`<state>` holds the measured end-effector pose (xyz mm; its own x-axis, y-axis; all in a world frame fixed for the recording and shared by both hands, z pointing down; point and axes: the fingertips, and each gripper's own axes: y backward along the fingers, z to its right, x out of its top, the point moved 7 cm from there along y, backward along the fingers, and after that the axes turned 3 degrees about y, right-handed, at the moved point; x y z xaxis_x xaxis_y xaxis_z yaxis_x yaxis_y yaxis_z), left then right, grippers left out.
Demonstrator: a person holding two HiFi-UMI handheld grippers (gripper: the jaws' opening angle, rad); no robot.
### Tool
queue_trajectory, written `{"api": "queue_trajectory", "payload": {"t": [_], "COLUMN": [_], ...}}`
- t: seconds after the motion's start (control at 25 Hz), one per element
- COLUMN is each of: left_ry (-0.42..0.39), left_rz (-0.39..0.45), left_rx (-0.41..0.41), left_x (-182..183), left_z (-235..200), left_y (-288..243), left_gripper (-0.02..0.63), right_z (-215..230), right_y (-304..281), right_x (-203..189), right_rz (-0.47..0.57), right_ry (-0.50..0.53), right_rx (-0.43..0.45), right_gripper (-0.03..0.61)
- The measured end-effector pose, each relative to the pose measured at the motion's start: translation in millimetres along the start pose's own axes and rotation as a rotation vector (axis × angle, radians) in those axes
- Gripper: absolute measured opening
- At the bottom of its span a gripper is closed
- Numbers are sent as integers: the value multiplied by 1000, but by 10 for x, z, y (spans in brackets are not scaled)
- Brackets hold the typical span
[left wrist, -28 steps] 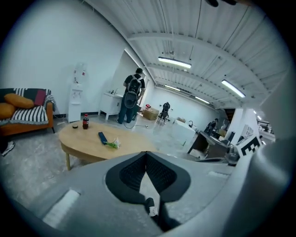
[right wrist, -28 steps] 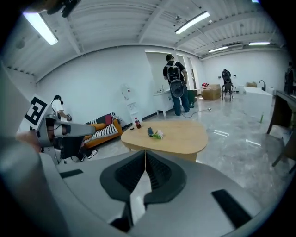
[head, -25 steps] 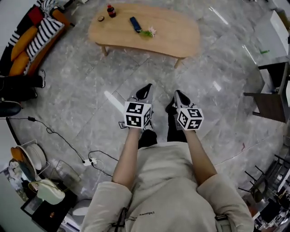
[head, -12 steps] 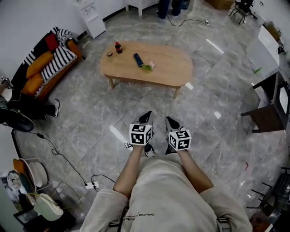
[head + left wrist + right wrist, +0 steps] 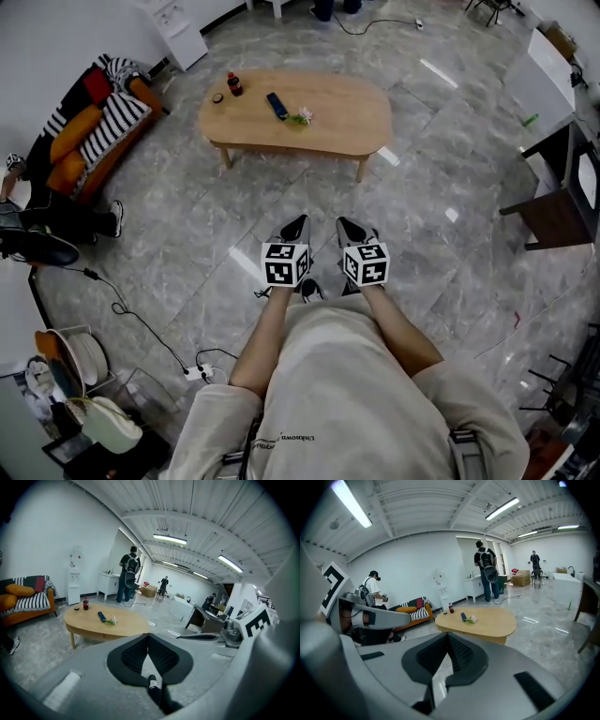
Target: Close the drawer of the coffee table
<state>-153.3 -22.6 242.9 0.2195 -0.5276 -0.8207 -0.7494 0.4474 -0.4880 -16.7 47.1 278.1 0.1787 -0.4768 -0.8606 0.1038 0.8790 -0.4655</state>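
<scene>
Grip state: both pairs of my fingers are clenched on nothing. The left gripper point(image 5: 148, 635) shows its ribbed pads meeting at the tip, with only my shoe and the floor behind them. The right gripper point(image 5: 447, 635) shows the same, pads together and bare.

Location: the coffee table point(image 5: 342, 111) stands well ahead of me across open marble floor, out of reach of either gripper. Its drawer should sit in the apron under the oval top. At this range I cannot make out a drawer front or how far it stands out.

Handling, as I judge it:
- The drawer front is likely a stiff wooden panel on runners and should take a light push.
- Contact belongs at the middle of the front face, with clenched tips pressed flat, so the drawer does not rack sideways.
- The table looks light on thin legs, and the polished floor may let it slide under a hard shove.
- The bottle point(image 5: 233, 84) on top could tip if the table is jolted.

View comparison:
- Only the head view shows both grippers side by side and the stretch of floor between them and the table.
- Only the gripper views see the table from low down, with its apron and legs, and people standing far off in the room.
</scene>
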Motion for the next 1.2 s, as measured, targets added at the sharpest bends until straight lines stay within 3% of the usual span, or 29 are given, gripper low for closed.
{"api": "queue_trajectory", "payload": {"t": [0.28, 0.64, 1.0, 1.2], "left_ry": [-63, -61, -47, -58], "left_rz": [47, 109, 81, 69], "left_rx": [12, 23, -2, -2], "left_x": [117, 177, 169, 135], "left_z": [41, 59, -7, 33], "left_y": [3, 28, -1, -37], "left_gripper": [9, 9, 9, 9], "right_z": [12, -35, 21, 39], "right_y": [2, -1, -46, -35], "right_x": [122, 180, 235, 229], "right_rz": [2, 3, 24, 29], "right_ry": [53, 117, 131, 133], "right_rx": [-27, -24, -54, -28], "right_gripper": [17, 15, 16, 15]}}
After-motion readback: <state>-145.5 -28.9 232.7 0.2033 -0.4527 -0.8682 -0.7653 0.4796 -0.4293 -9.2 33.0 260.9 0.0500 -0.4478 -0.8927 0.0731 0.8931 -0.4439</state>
